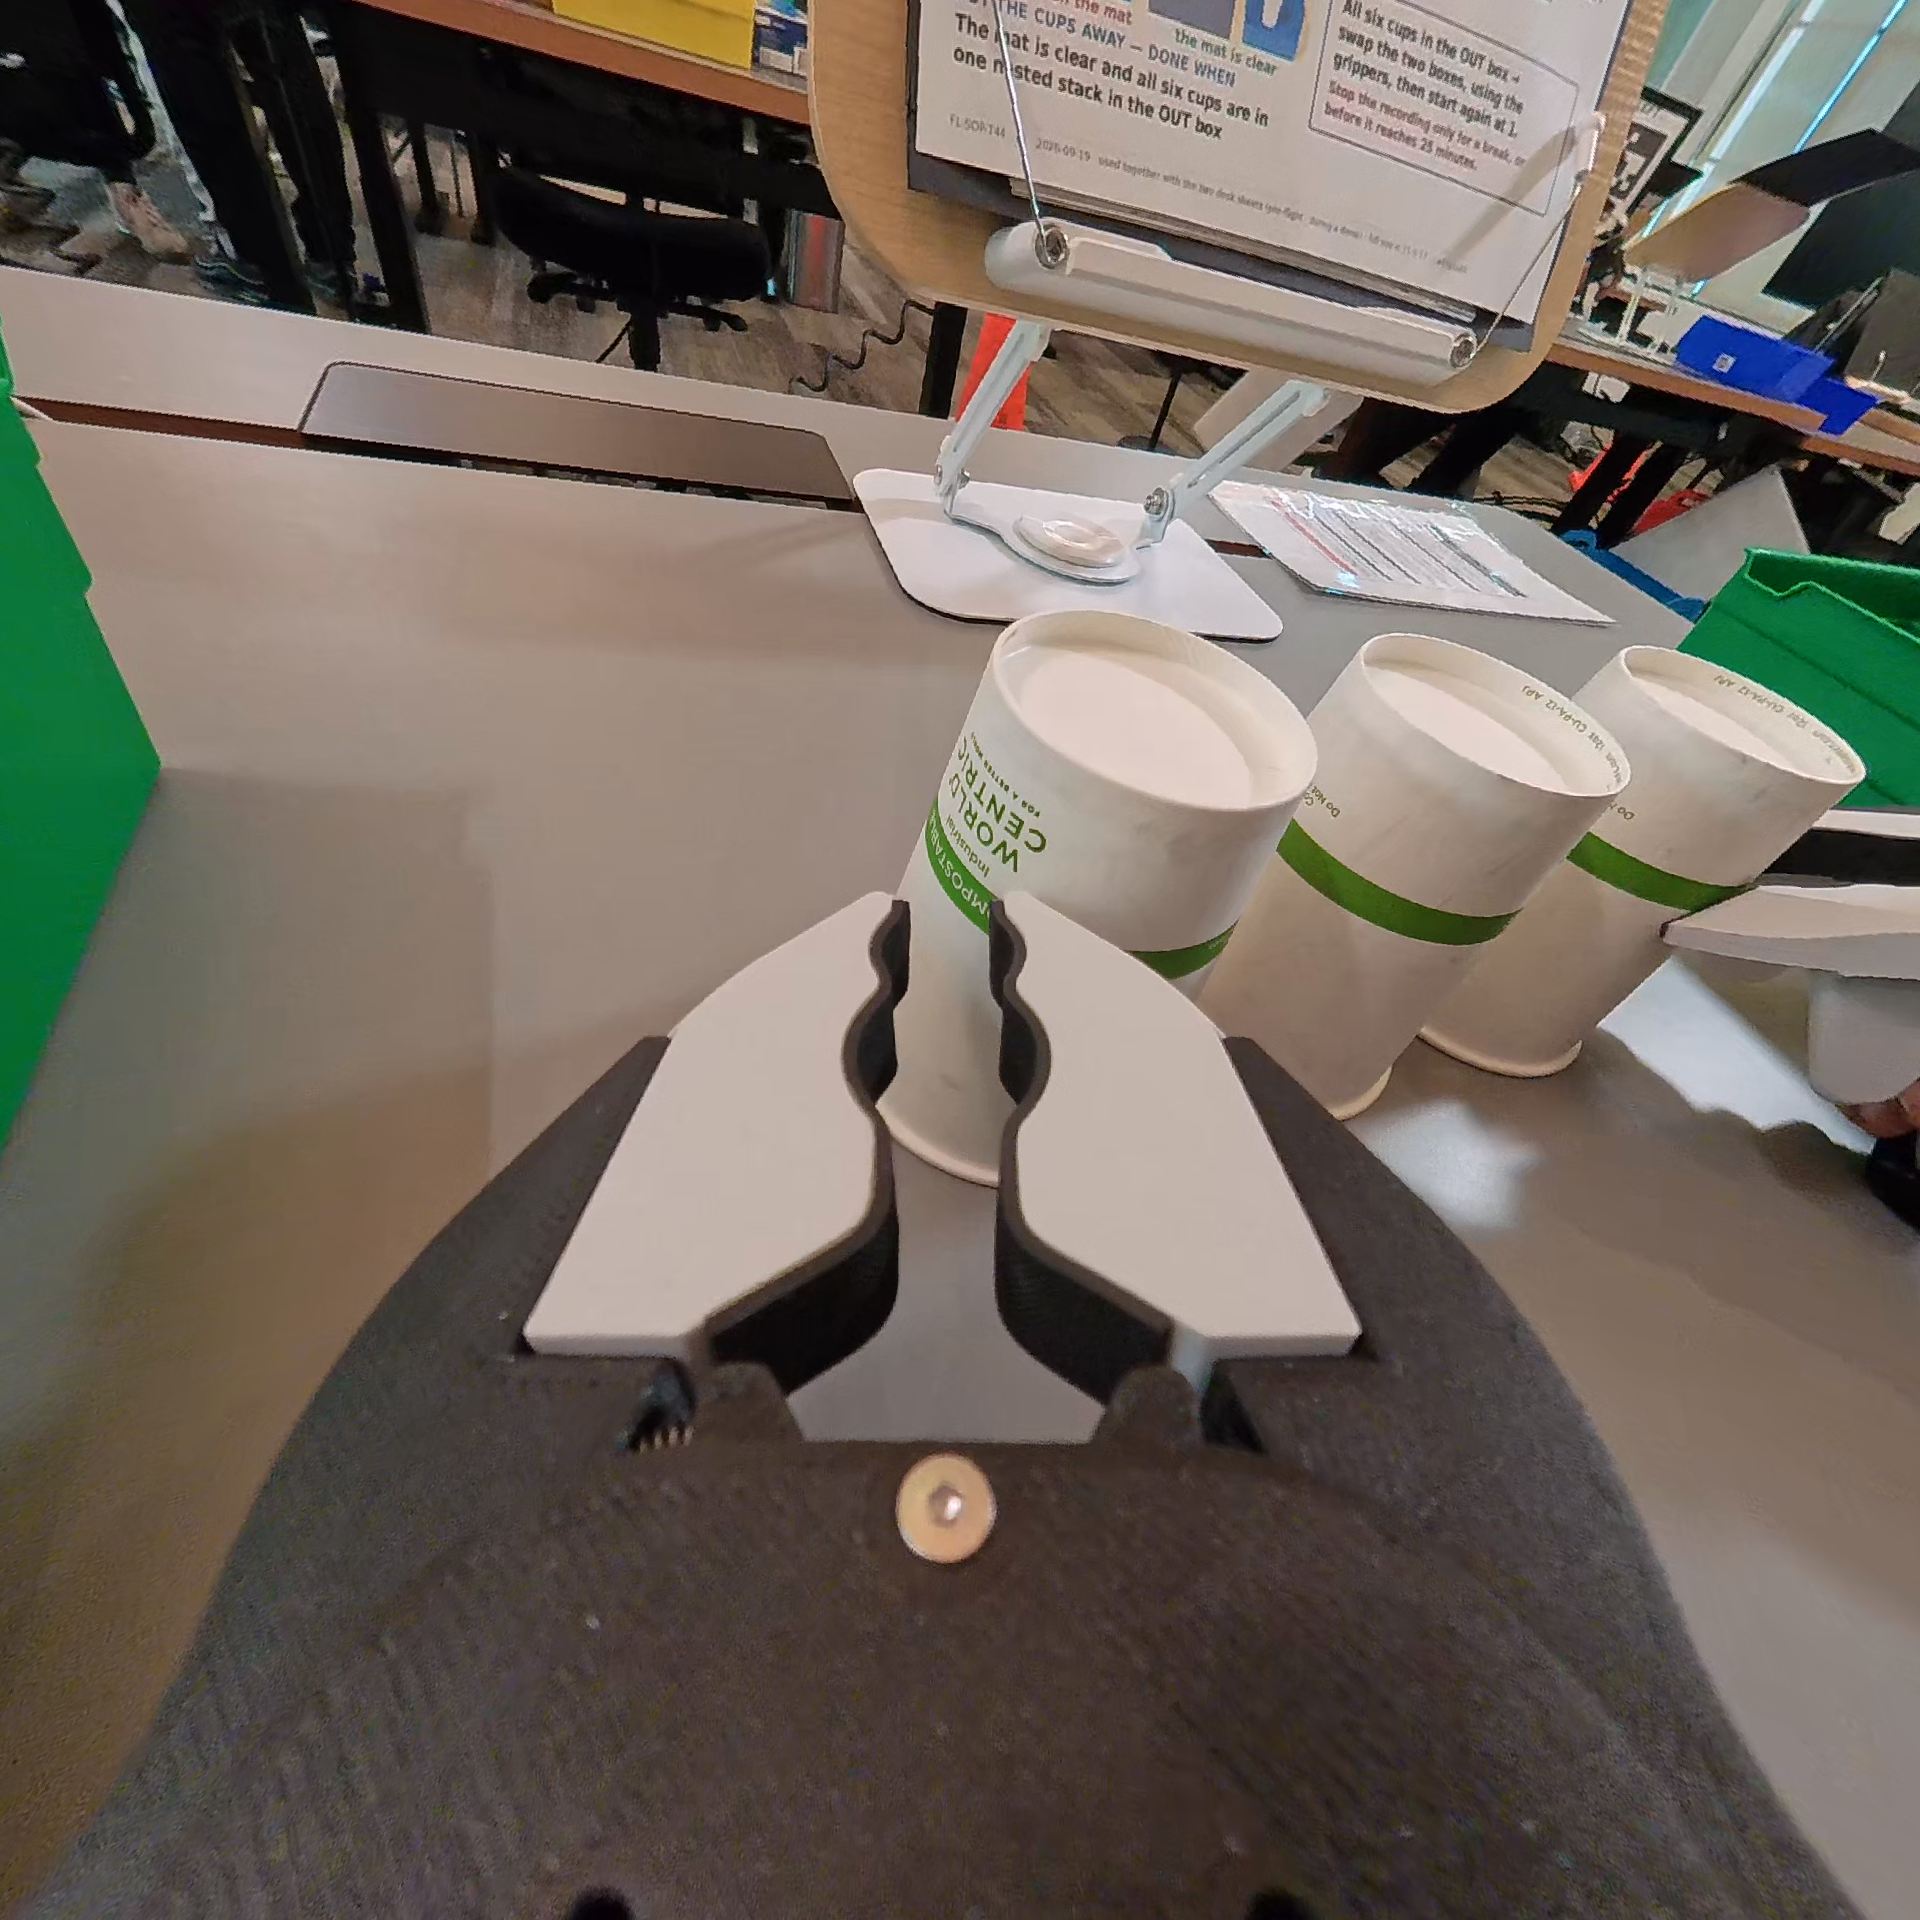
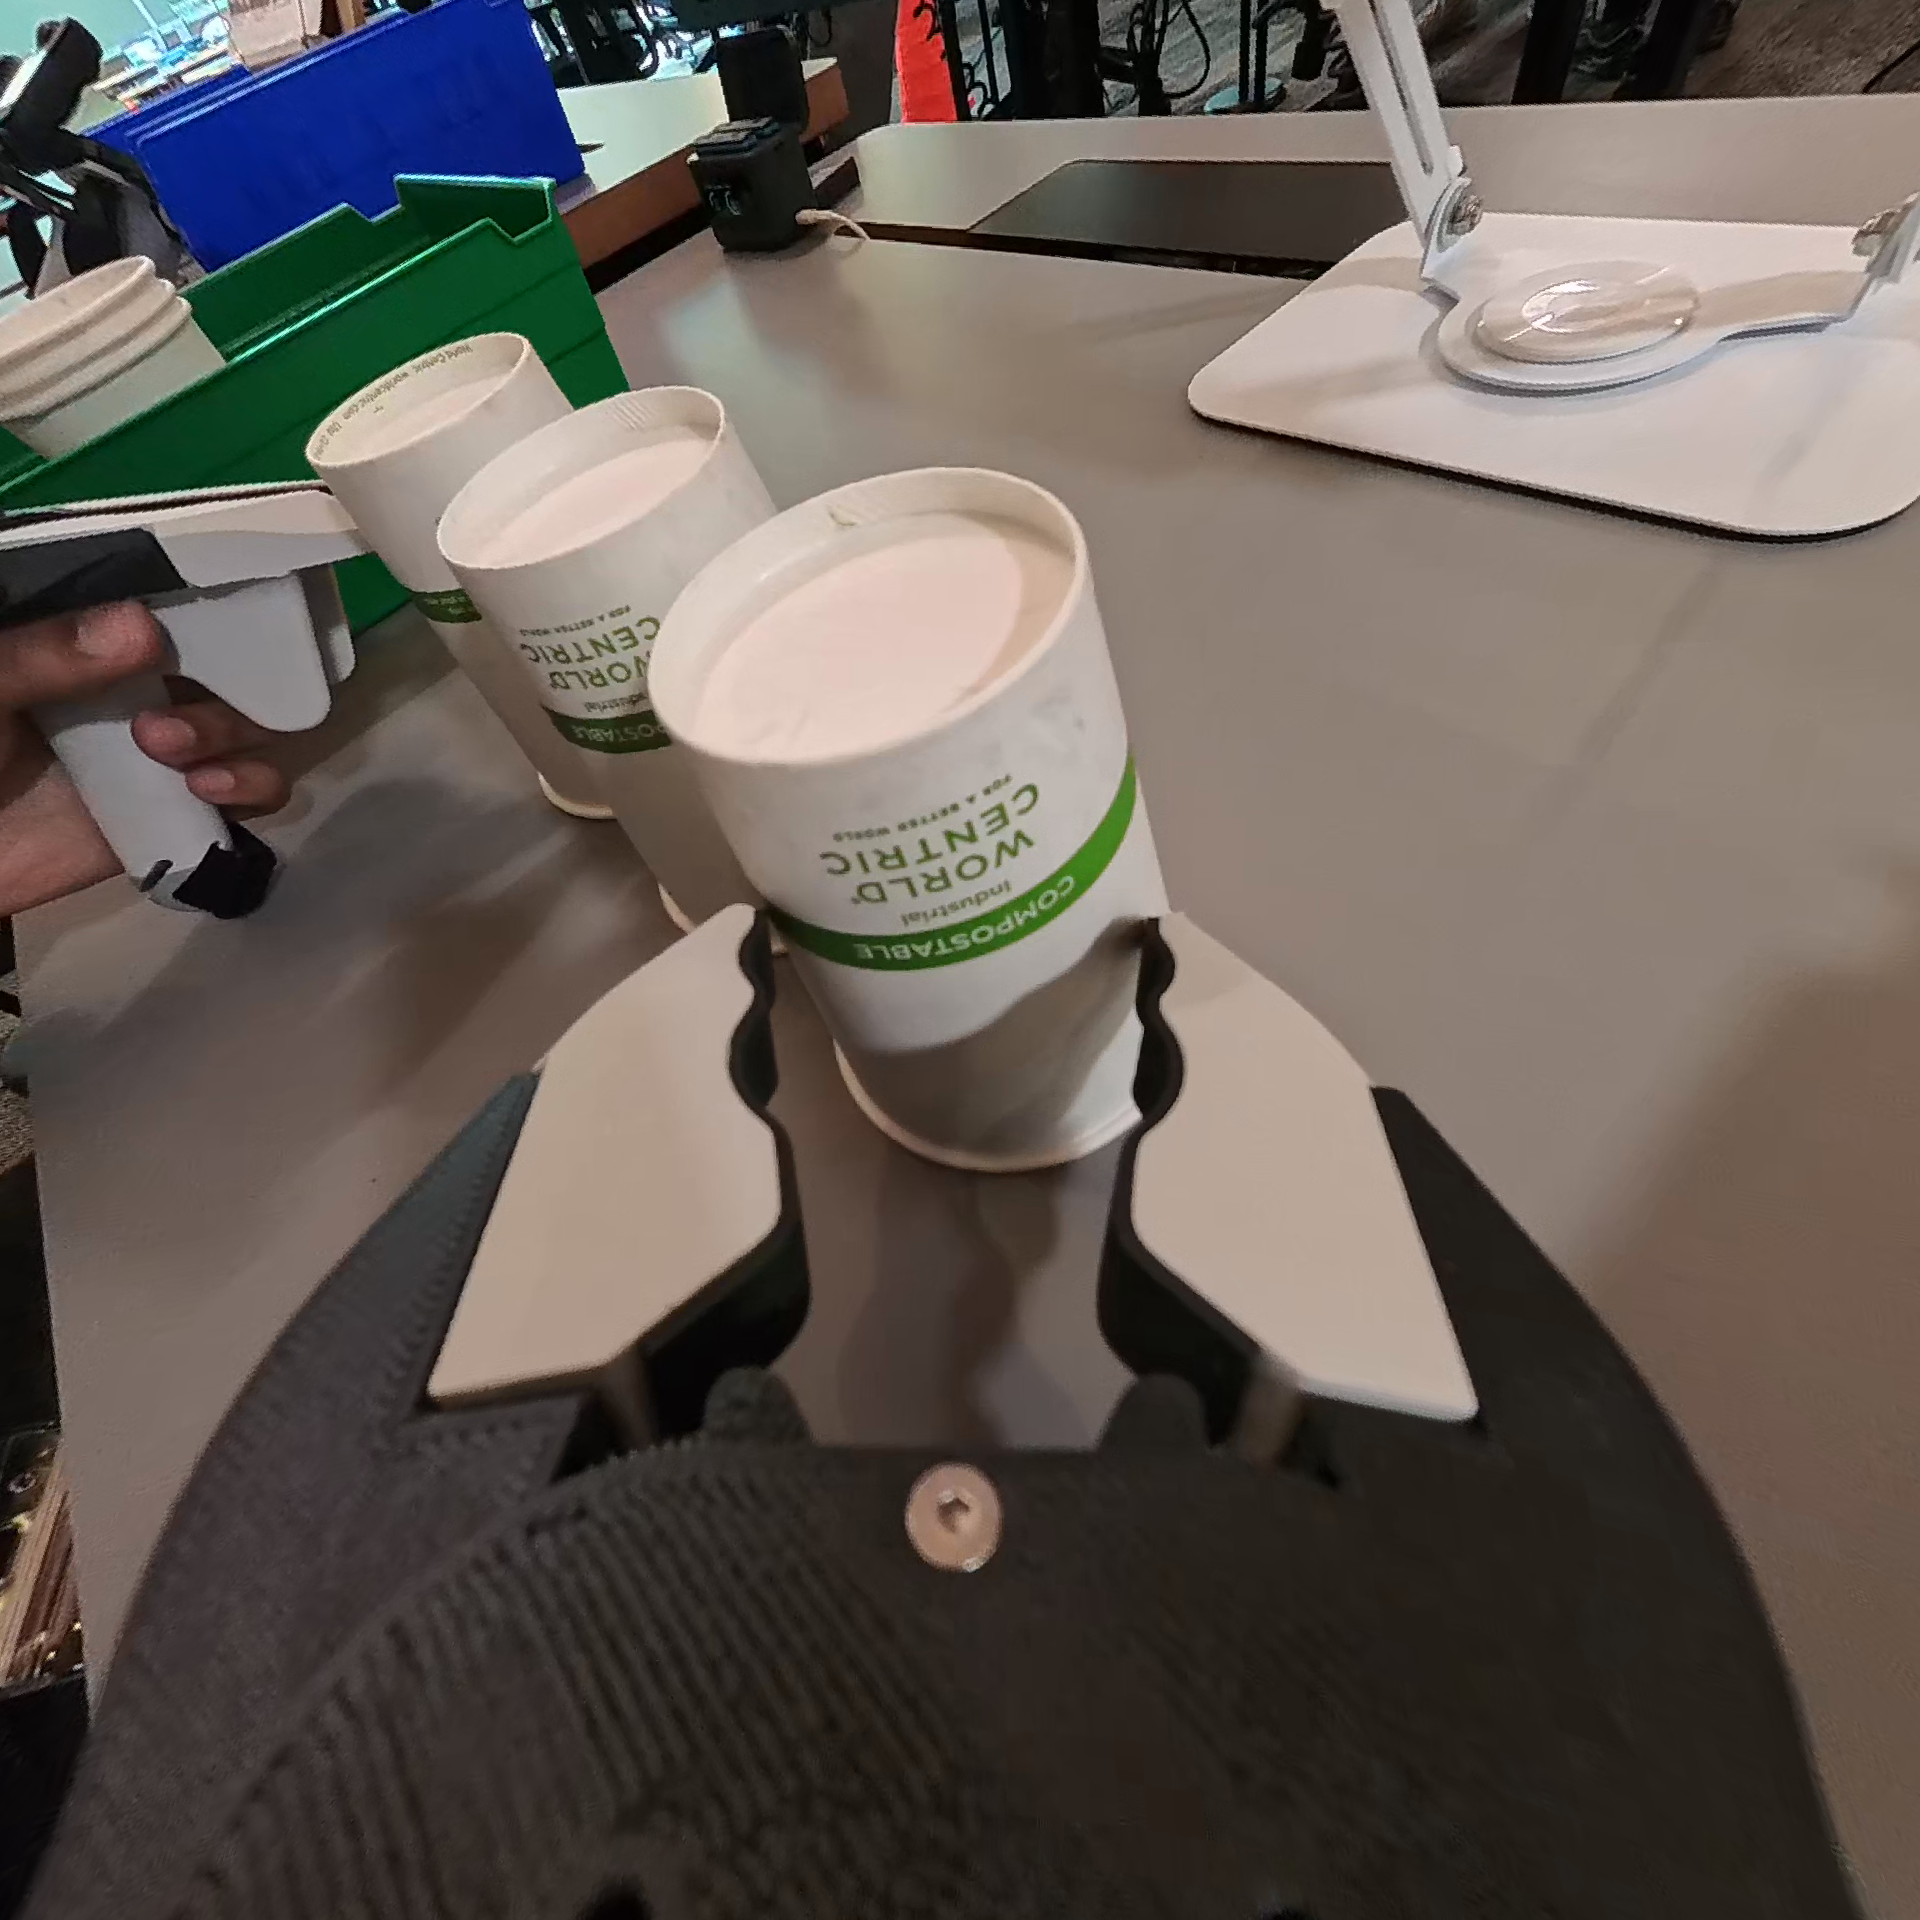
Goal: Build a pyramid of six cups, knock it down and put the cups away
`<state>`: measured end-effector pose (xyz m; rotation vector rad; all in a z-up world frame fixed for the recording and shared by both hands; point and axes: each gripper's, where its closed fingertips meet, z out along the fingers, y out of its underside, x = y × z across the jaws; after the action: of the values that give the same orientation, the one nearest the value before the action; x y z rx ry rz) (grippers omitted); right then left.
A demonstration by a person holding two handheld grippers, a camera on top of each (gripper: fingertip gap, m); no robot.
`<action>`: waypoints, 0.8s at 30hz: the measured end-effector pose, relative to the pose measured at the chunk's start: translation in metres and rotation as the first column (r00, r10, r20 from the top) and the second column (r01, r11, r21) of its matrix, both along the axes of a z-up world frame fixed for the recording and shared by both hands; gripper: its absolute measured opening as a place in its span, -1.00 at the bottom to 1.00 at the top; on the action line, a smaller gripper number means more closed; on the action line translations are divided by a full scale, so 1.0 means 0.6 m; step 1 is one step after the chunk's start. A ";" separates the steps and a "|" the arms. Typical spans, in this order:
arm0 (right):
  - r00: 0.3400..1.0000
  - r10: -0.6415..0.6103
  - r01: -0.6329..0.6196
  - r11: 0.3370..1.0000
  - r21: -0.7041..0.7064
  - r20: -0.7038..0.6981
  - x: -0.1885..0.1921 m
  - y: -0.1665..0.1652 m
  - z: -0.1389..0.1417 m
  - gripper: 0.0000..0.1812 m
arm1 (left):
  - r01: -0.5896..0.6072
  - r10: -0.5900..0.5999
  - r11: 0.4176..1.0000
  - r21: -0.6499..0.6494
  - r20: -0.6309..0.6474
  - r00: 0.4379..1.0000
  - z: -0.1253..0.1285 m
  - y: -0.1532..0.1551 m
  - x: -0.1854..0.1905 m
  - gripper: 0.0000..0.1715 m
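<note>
Left gripper (image 1: 948, 920): jaws narrowly apart, short of the nearest upturned white paper cup with green band (image 1: 1101, 831), frame centre.
Right gripper (image 2: 956, 935): jaws apart, straddling the end cup (image 2: 914, 790) on the grey desk (image 2: 1455, 831).
Risk: light, closely spaced cups; an off-centre squeeze probably topples neighbours.

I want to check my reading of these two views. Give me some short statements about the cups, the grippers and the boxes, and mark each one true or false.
1. Three white paper cups with green bands stand upside down in a row on the grey table. True.
2. The right gripper has its fingers shut with nothing between them. False: the fingers are spread, one on each side of the nearest cup.
3. The green plastic box holds more white cups. True.
4. The flat white stand base rests on top of the cups. False: it lies on the table, apart from them.
</note>
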<state>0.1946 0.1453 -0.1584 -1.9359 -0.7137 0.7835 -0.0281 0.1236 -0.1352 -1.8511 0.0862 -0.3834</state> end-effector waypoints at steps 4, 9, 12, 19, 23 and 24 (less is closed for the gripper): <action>1.000 0.007 -0.007 1.000 -0.003 -0.003 0.000 -0.002 0.000 -0.25 | -0.001 0.001 1.000 0.000 -0.001 1.000 0.000 0.000 -0.001 -0.82; 1.000 0.012 -0.012 1.000 -0.004 -0.004 0.000 -0.003 0.000 -0.25 | 0.001 -0.001 1.000 -0.004 0.002 1.000 -0.002 0.000 0.000 -0.82; 1.000 0.020 -0.020 1.000 -0.002 -0.002 -0.002 -0.005 0.000 -0.25 | 0.002 -0.002 1.000 -0.004 0.001 1.000 -0.002 0.000 0.000 -0.82; 1.000 0.014 -0.014 1.000 -0.005 -0.004 -0.001 -0.004 0.000 -0.24 | 0.001 -0.001 1.000 -0.005 0.003 1.000 -0.001 0.000 -0.001 -0.81; 1.000 0.013 -0.014 1.000 -0.005 -0.004 -0.001 -0.003 0.000 -0.24 | 0.001 -0.001 1.000 -0.004 0.002 1.000 -0.002 0.000 -0.001 -0.81; 1.000 0.014 -0.014 1.000 -0.005 -0.004 -0.001 -0.004 0.000 -0.24 | 0.001 -0.001 1.000 -0.004 0.002 1.000 -0.002 0.000 -0.001 -0.81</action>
<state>0.1943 0.1432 -0.1582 -1.9355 -0.7239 0.7977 -0.0284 0.1236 -0.1361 -1.8551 0.0850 -0.3866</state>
